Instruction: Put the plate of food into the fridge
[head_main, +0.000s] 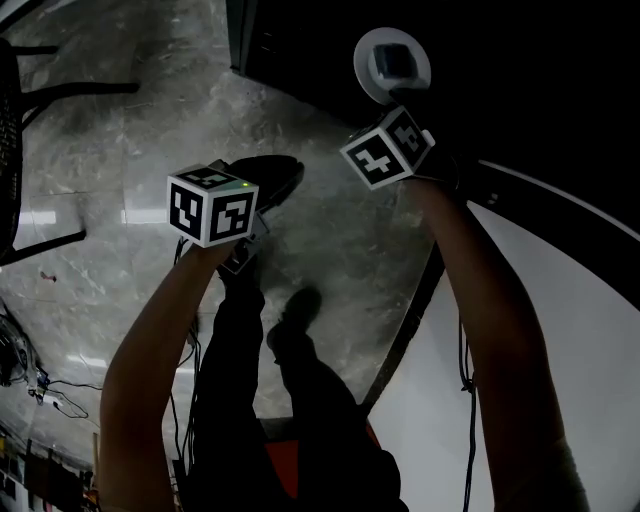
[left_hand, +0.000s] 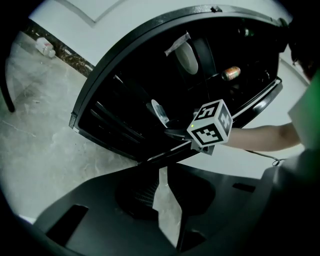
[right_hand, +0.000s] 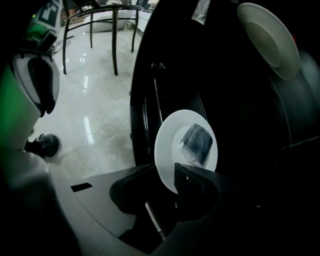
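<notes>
placing step: right gripper pinches the rim of the plate, seemingly just inside the dark fridge; next, set it level and let go; left gripper slightly spread, empty.

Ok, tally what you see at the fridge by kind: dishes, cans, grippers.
White dishes: 2 (plate of food, second dish in the fridge)
Cans: 1
Grippers: 2 (left gripper, right gripper)
Total: 5

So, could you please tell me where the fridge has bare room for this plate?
The dark space around the plate, below the white dish and the can, looks bare. Up by dish and can it is crowded. Deeper in is too dark to judge.
</notes>
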